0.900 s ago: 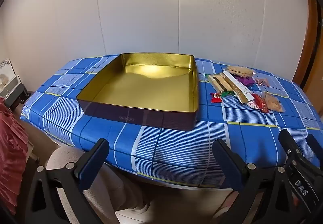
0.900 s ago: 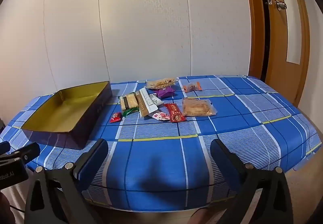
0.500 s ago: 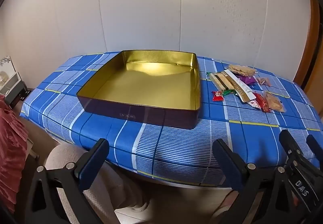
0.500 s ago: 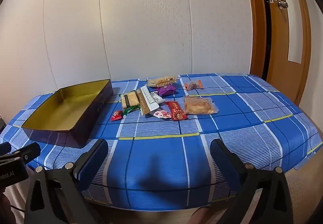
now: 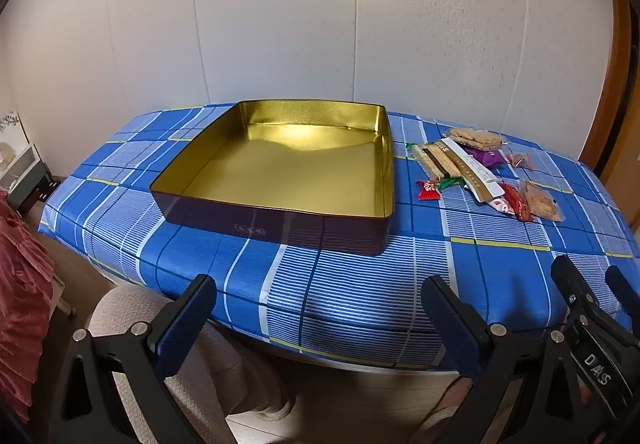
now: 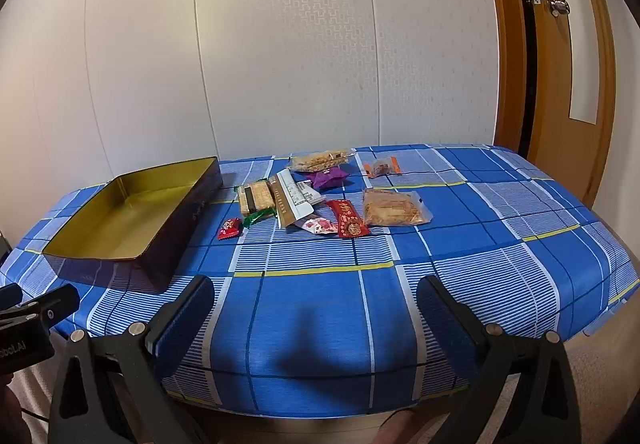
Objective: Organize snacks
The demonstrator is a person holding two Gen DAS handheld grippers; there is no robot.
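I hold both claws, left claw (image 5: 316, 318) and right claw (image 6: 314, 318), spread wide and empty at the near tabletop (image 6: 500, 244) edge; snacks (image 6: 320, 199) lie right of the empty tin (image 5: 280, 163), ready for loading.

Home room: table under blue plaid cloth (image 6: 320, 308), white wallpapered wall (image 6: 280, 43), wooden door (image 6: 560, 83) with knob (image 6: 557, 6).
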